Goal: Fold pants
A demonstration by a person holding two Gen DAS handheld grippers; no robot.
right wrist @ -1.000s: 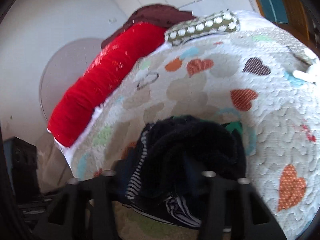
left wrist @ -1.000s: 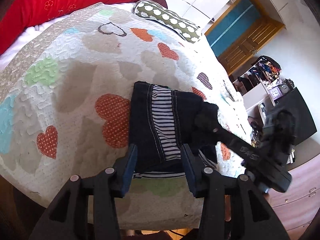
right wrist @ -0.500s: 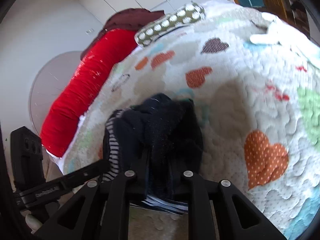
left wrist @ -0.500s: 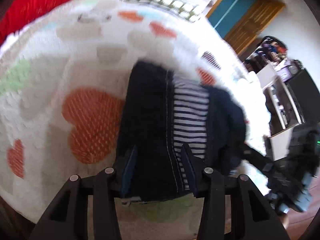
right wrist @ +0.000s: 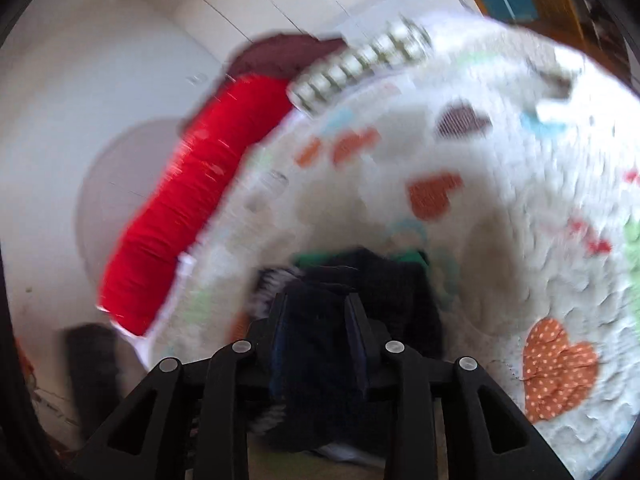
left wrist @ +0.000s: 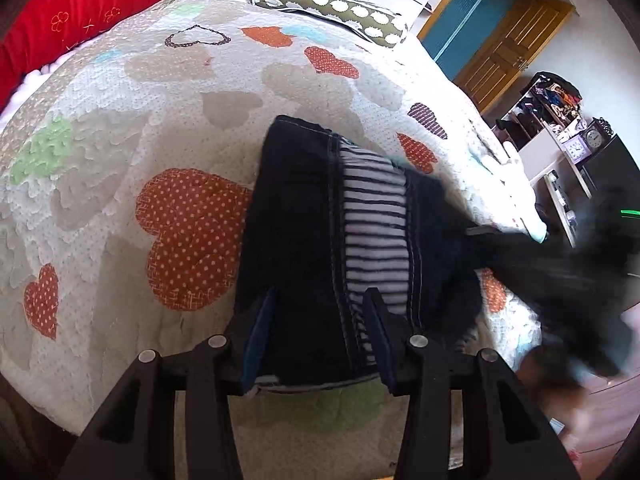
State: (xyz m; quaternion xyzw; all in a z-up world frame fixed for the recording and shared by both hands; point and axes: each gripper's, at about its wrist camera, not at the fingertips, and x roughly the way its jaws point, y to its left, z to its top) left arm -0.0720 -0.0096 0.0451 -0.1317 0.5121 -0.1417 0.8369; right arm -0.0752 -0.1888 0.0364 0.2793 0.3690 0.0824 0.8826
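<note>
The dark navy pants point(left wrist: 296, 232) with a striped lining band lie folded in a bundle on the heart-patterned quilt point(left wrist: 132, 128). My left gripper point(left wrist: 320, 308) has its jaws around the bundle's near edge, fabric filling the gap between them. My right gripper point(right wrist: 316, 308) is closed on the dark fabric point(right wrist: 384, 280) at the bundle's right side; in the left wrist view it shows as a blurred black shape point(left wrist: 560, 264). The right wrist view is motion-blurred.
A red bolster point(left wrist: 80, 4) and a green spotted pillow point(left wrist: 332, 8) lie at the head of the bed. A wooden door point(left wrist: 508, 40), shelves with clutter point(left wrist: 548, 108) and a desk stand to the right. The bed's near edge is just under my grippers.
The right gripper narrowed onto the dark fabric and is moving fast. The left gripper stayed around the near edge of the bundle, pulling back slightly.
</note>
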